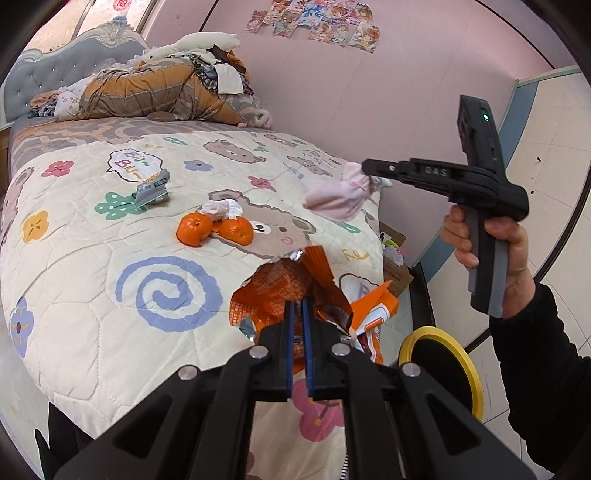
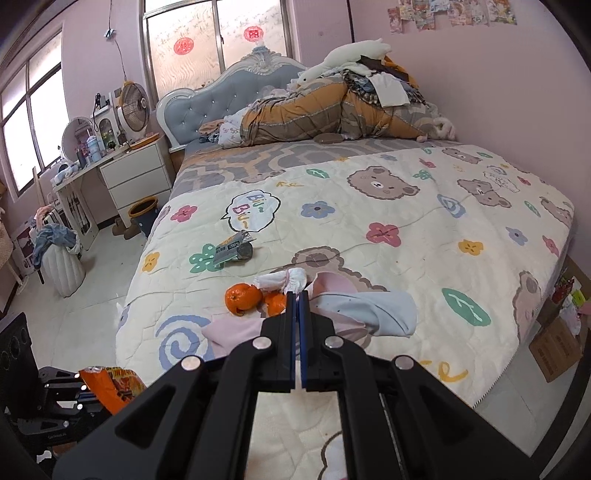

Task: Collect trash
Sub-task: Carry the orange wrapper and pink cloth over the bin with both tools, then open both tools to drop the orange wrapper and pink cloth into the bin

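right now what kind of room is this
A bedroom, by the look of it: a bed with a tufted headboard and a bear-print quilt, a white desk with drawers by the window, and posters on the pink wall.

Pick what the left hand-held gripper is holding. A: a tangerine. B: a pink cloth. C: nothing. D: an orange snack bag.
D: in the left wrist view the left hand-held gripper is shut on the crumpled orange snack bag, while the tangerines lie untouched on the bed.
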The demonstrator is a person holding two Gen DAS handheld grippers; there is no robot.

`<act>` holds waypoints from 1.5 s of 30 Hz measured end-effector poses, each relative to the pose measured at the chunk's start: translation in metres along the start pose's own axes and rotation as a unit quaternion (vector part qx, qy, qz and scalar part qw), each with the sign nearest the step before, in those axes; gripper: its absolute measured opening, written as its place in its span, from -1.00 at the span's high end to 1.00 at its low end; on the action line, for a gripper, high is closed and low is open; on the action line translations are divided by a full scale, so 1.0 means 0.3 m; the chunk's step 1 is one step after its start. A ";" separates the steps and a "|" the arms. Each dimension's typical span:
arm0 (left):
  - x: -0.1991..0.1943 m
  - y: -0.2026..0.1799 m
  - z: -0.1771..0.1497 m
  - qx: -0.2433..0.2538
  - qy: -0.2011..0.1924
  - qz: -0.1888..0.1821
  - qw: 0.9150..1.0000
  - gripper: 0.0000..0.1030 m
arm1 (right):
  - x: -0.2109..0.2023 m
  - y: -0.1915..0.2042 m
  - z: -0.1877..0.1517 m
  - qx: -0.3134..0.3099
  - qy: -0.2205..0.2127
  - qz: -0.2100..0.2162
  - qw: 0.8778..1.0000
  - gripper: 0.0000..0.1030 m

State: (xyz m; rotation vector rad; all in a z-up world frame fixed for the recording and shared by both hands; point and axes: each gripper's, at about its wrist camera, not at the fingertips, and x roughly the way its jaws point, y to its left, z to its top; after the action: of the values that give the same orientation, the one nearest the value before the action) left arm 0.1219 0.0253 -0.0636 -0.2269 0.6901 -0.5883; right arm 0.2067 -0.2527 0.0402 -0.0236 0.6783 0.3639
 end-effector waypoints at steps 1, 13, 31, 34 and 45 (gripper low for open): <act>-0.001 -0.013 -0.001 0.004 0.000 0.000 1.000 0.92 | -0.028 -0.011 -0.016 0.003 -0.004 -0.004 1.000 0.98; 0.000 -0.184 -0.011 0.042 0.010 -0.030 0.999 0.92 | -0.366 -0.117 -0.192 0.032 -0.041 -0.042 0.998 0.98; 0.089 -0.522 -0.079 0.132 0.056 -0.094 0.985 0.92 | -0.754 -0.289 -0.489 0.090 -0.060 -0.112 0.988 0.98; 0.109 -0.566 -0.104 0.143 0.070 -0.103 0.982 0.92 | -0.777 -0.315 -0.535 0.100 -0.059 -0.126 0.985 0.98; 0.171 -0.720 -0.188 0.191 0.110 -0.127 0.967 0.92 | -0.850 -0.387 -0.657 0.131 -0.057 -0.155 0.977 0.97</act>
State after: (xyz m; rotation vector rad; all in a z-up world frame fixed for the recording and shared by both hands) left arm 0.0231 -0.1808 -0.0506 0.1145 0.7508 -0.9886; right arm -0.0575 -0.4710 0.0325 0.1409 0.5928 -0.0263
